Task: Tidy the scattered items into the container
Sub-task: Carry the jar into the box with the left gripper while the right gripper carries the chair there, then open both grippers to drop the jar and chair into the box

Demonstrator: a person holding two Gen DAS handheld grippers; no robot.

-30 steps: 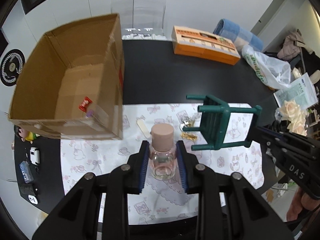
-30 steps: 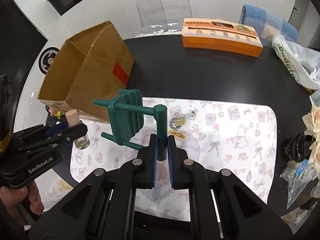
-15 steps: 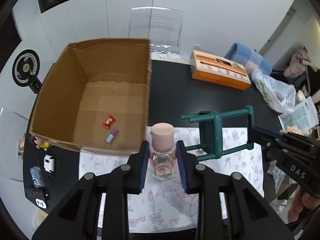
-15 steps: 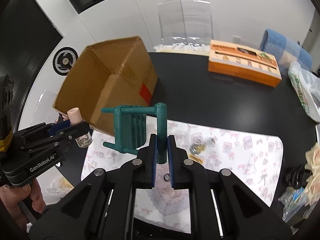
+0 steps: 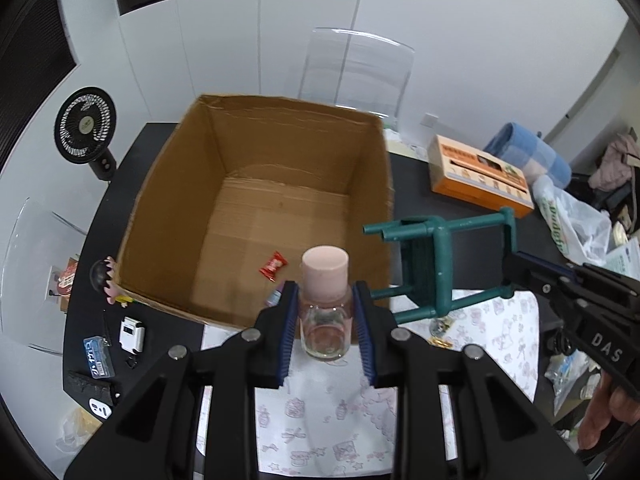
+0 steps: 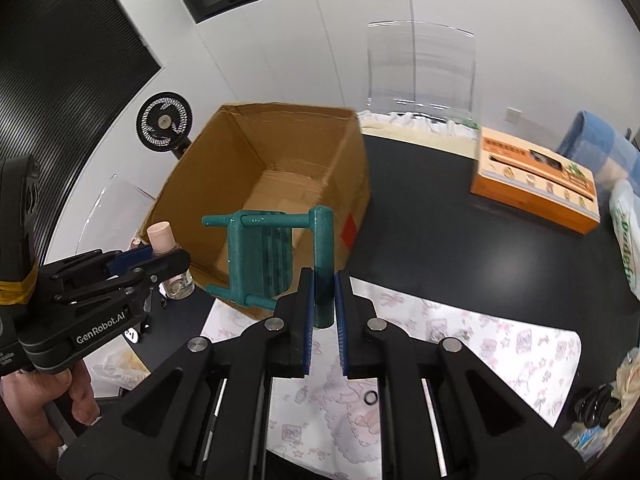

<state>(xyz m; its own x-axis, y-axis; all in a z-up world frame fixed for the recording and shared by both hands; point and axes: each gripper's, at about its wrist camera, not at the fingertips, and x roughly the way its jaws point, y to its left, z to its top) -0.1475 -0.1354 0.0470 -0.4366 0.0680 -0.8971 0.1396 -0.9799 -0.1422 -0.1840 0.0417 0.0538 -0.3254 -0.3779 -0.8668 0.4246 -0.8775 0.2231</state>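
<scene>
Left wrist view, centre: left tool (image 5: 326,314) clamps the clear glass, pink-capped bottle (image 5: 325,308), fragile and slippery; right tool (image 6: 323,298) pinches the stiff, light green toy chair (image 6: 276,258) by one leg.

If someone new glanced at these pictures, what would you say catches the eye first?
A big open cardboard box fills the middle of the black table, with a red sweet on its floor. In front of it the left gripper holds a pink-capped bottle, and the right gripper a green toy chair by one leg.
</scene>
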